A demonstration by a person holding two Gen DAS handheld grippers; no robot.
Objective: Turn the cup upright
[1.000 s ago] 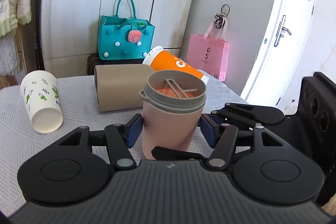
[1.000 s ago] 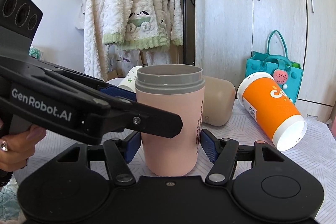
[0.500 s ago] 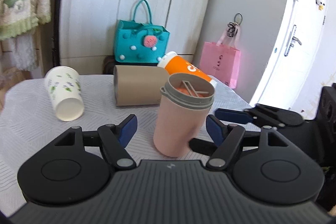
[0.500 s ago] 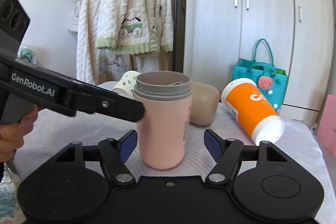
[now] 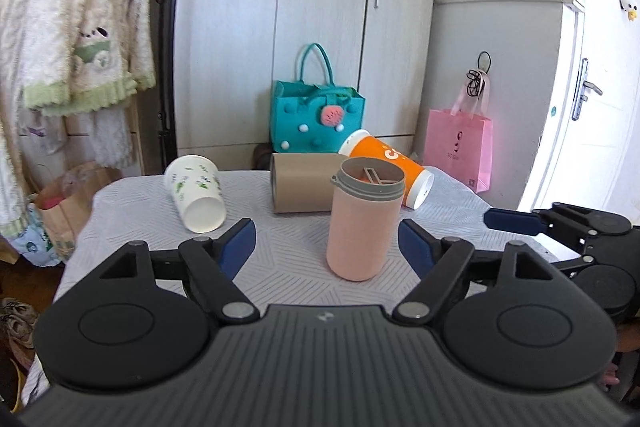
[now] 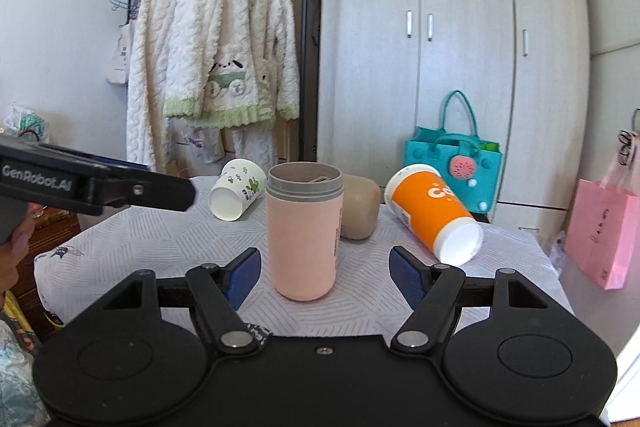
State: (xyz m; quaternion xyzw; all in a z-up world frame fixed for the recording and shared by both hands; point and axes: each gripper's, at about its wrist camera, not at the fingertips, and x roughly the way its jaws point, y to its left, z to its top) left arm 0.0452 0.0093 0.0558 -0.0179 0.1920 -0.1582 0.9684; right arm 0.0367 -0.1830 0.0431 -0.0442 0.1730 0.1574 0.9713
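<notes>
Both hand-held grippers have drawn back, fingers spread and empty: left hand-held gripper, right hand-held gripper. Between them the pink cup stands upright on the worktop, apparently steady. Retreat straight back to avoid nudging it.

Table: upright cup nearest the cameras, apart from the rest. Behind it, tumbler lying on its side. Right of the tumbler, paper cup on its side, perhaps touching it. Left, well apart, printed cup on its side. Beyond the table, tote; right of it, gift bag.
</notes>
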